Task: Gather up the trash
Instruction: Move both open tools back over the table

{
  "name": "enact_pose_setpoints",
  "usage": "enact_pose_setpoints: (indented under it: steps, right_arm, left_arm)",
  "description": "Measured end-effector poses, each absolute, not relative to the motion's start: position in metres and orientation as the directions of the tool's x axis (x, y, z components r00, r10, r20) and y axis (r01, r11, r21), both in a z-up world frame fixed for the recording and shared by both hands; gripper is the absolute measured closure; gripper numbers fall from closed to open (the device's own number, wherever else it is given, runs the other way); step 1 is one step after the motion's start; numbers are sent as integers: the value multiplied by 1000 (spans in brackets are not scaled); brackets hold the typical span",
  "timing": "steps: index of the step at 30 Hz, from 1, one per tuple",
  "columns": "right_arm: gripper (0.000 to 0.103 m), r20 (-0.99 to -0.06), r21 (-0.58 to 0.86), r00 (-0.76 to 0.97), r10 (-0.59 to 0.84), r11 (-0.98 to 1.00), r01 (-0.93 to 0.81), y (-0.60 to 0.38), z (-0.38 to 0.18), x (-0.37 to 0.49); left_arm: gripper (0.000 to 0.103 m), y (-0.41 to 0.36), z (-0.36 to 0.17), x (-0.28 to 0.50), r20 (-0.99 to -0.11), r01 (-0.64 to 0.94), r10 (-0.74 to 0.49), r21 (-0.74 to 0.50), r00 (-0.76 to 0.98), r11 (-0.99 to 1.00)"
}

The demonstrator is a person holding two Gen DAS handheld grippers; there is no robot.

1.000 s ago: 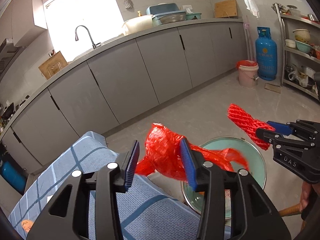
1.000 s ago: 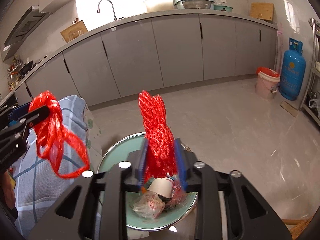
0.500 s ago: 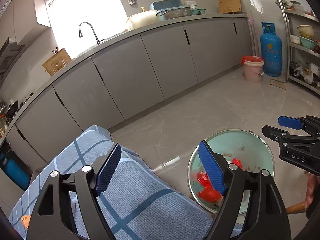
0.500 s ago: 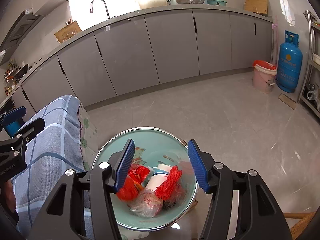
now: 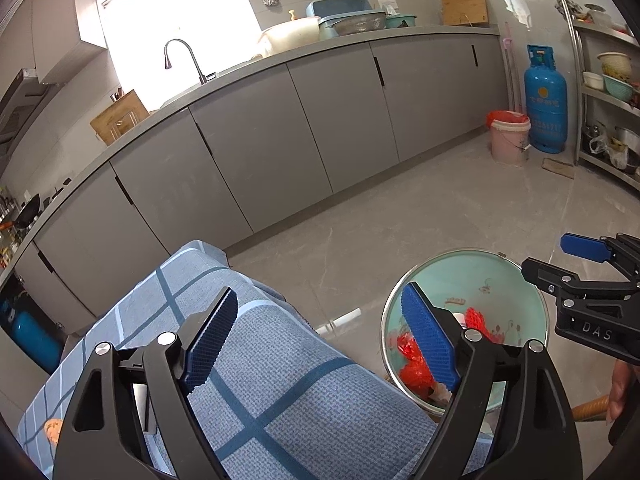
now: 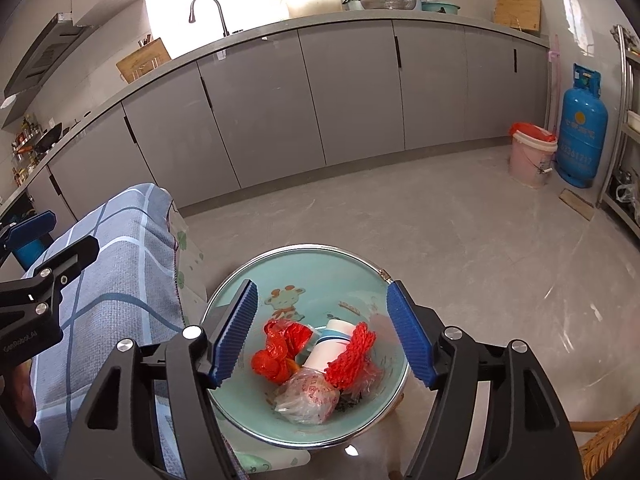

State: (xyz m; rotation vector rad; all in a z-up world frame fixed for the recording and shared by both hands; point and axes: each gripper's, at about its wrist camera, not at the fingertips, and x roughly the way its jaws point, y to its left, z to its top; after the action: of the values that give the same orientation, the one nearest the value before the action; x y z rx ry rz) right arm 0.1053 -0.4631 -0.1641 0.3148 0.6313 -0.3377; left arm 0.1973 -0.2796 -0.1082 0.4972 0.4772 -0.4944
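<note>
- Across the far side of the room: grey cabinets (image 6: pixel 280 112) under a counter; pale tiled floor (image 6: pixel 400 220) between them and the work spot. Nothing there bears on the step.
- Near left: blue checked cloth (image 5: pixel 280 380) draped over a surface, just beside the basin. No loose rubbish shows on the part visible.
- Below both tools: teal basin (image 6: pixel 304 272) with a metal rim, serving as the trash bin.
- Inside the basin: red plastic bag (image 6: pixel 280 350), red mesh net (image 6: pixel 352 354), white cup (image 6: pixel 330 344), and a clear wrapper bundle (image 6: pixel 308 394), all lying loose at the bottom.
- Right gripper (image 6: pixel 322 336): above the basin, jaws just been opening, now apart with nothing between them; the net lies free beneath.
- Left gripper (image 5: pixel 320 340): over the cloth edge and basin rim, jaws just been opening, now spread wide and empty.
- Judgement: the drop step looks finished. The next move calls for turning away to find any remaining rubbish; none is in sight.
</note>
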Motion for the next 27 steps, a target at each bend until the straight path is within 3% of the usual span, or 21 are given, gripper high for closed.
enact_pose_setpoints:
  steps: [11, 27]
  right_arm:
    - [27, -610, 176, 762, -215, 902, 395, -447, -156, 98]
    - [27, -605, 191, 787, -126, 936, 296, -386, -143, 101]
  left_arm:
    - [18, -265, -101, 191, -528, 531, -323, 309, 786, 789]
    - [17, -192, -70, 166, -497, 455, -303, 219, 813, 863]
